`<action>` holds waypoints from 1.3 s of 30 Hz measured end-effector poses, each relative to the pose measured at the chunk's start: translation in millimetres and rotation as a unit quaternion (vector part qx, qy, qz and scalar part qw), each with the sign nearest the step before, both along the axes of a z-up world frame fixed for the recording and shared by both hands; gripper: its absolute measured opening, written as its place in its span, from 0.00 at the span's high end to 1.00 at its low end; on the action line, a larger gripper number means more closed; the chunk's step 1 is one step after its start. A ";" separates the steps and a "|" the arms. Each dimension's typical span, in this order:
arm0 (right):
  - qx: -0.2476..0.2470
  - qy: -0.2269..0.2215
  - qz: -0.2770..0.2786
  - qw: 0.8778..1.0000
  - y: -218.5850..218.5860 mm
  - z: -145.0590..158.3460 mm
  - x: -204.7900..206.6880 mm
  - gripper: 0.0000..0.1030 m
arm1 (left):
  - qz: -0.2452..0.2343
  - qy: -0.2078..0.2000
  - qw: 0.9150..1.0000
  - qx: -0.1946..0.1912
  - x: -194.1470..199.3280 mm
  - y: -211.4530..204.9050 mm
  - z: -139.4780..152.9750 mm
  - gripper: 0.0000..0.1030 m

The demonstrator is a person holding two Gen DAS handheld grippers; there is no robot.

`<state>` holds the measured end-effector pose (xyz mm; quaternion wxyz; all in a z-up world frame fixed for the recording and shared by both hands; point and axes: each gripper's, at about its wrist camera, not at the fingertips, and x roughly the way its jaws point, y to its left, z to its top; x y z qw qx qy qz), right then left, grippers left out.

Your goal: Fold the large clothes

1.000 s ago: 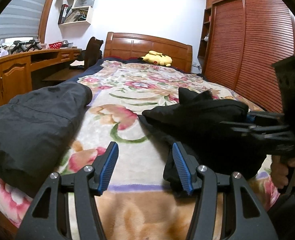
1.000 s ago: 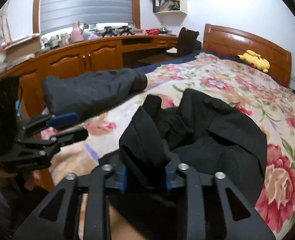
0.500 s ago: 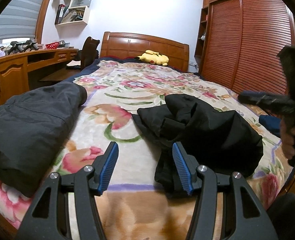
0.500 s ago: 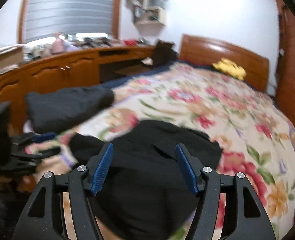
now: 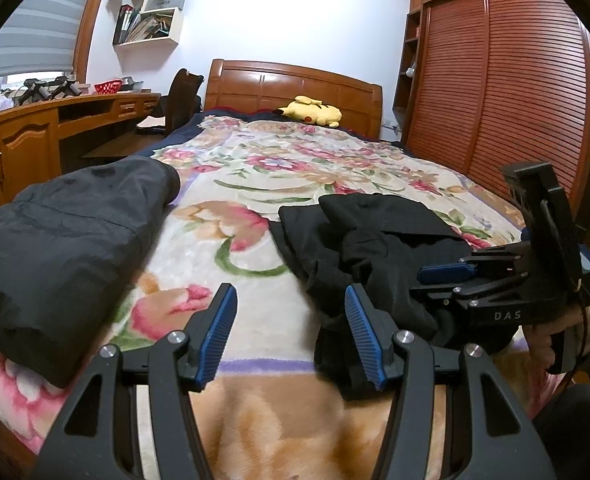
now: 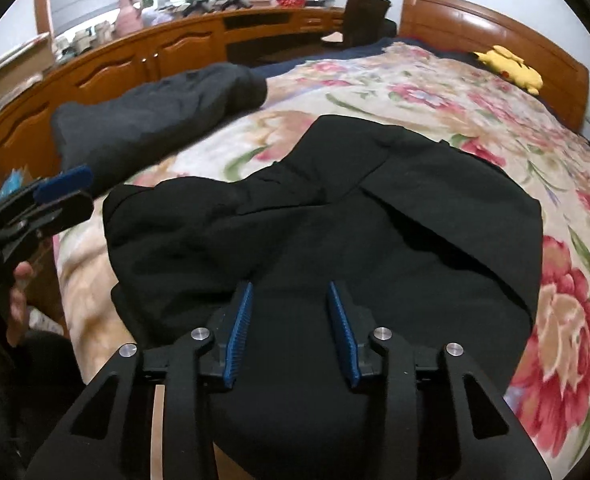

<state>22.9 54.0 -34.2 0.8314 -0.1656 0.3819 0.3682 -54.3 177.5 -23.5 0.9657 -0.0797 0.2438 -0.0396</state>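
A crumpled black garment point(image 5: 375, 248) point(image 6: 335, 208) lies on the floral blanket point(image 5: 255, 184) near the bed's foot. My right gripper point(image 6: 291, 292) points down onto its near part. Its jaws are closing with black cloth lying between the blue pads point(image 6: 239, 320), which do not visibly press on it. In the left wrist view the right gripper point(image 5: 419, 282) comes in from the right at the garment's near edge, held by a hand point(image 5: 551, 344). My left gripper point(image 5: 291, 296) point(image 6: 83, 194) hovers open over bare blanket, left of the garment, with nothing in it.
A folded dark grey garment point(image 5: 67, 232) point(image 6: 155, 112) lies along the bed's left edge. A yellow plush toy point(image 5: 311, 111) rests by the wooden headboard point(image 5: 287, 84). A wooden desk with cabinets point(image 5: 19, 136) and a chair point(image 5: 179, 100) stand left, a slatted wardrobe point(image 5: 495, 100) right.
The right gripper let go of the bunched black cloth it was holding up, rose with jaws wide, then dropped back onto the garment with jaws narrower. The garment now lies flatter. The left gripper stayed put.
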 end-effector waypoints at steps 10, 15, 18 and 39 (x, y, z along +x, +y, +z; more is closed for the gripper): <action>0.029 -0.048 -0.027 0.998 -39.3 38.9 16.0 0.44 | -0.021 0.025 0.999 0.008 3.3 -7.9 -10.9 0.46; 0.037 -0.057 -0.092 0.993 -74.7 42.7 58.3 0.31 | -0.034 0.043 0.998 0.020 8.7 -19.6 -18.1 0.46; 0.019 -0.048 -0.123 0.991 -85.9 28.1 91.7 0.29 | -0.038 0.054 0.997 0.028 10.8 -26.9 -22.1 0.46; 0.060 0.091 -0.173 0.979 -101.6 -20.0 190.0 0.15 | -0.081 0.101 0.991 -0.013 9.6 -43.3 -38.8 0.48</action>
